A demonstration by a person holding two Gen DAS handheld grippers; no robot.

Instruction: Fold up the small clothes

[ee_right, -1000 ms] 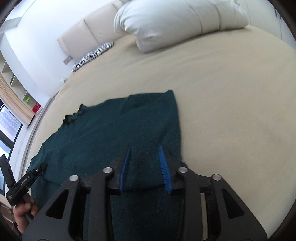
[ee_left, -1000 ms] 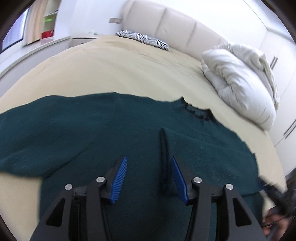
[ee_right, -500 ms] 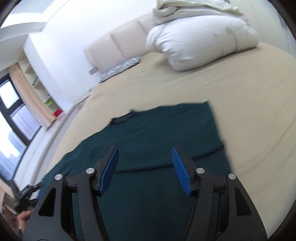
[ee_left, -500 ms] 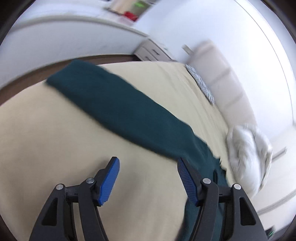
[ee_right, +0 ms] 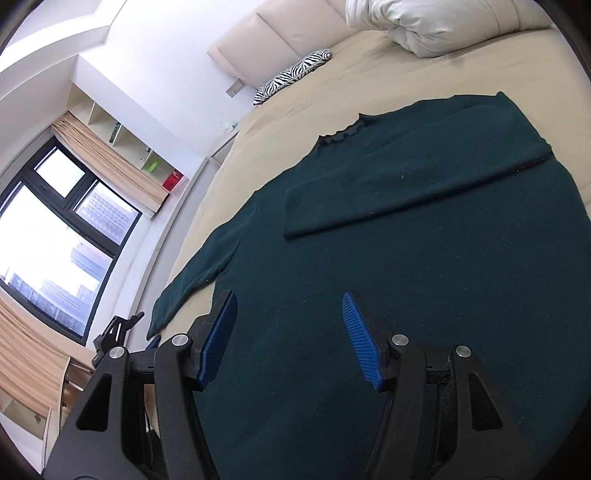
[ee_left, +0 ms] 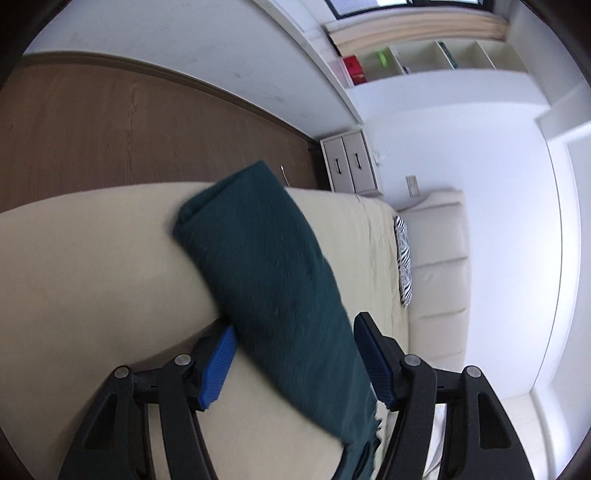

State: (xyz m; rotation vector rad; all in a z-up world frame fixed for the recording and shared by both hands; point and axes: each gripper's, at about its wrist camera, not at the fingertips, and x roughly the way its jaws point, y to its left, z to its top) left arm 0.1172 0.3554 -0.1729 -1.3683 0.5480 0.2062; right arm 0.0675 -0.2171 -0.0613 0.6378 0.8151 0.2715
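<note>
The sweater (ee_right: 424,240) is lying flat on the bed (ee_right: 461,70), dark green, spreading ahead of and under the right tongs (ee_right: 288,332). Its frilled neck (ee_right: 343,134) is pointing away from these tongs toward the headboard (ee_right: 280,37), so the body's long axis is running from the tongs up the bed. One sleeve (ee_right: 413,184) is lying folded across the chest, its length crossing the body from ahead-right of the tongs down to ahead-left, cuff end to the left. The other sleeve (ee_right: 192,280) is stretching out to the left of the right tongs, toward the bed's edge, where the left tongs (ee_right: 122,332) are showing dimly.

The right tongs are standing wide, nothing between the blue pads (ee_right: 221,336) — they are hovering over the lower body of the sweater.

From the left wrist, the outstretched sleeve (ee_left: 273,295) is running straight away from the left tongs (ee_left: 295,358), its cuff (ee_left: 207,206) at the far end reaching the bed's edge (ee_left: 92,206). The sleeve is passing between the wide-standing jaws, and the pads (ee_left: 218,369) are not pressing on it. The view is somewhat blurred.

A zebra pillow (ee_right: 291,75) and a white duvet (ee_right: 436,26) are lying far ahead of the right tongs. No readable writing is showing anywhere.
</note>
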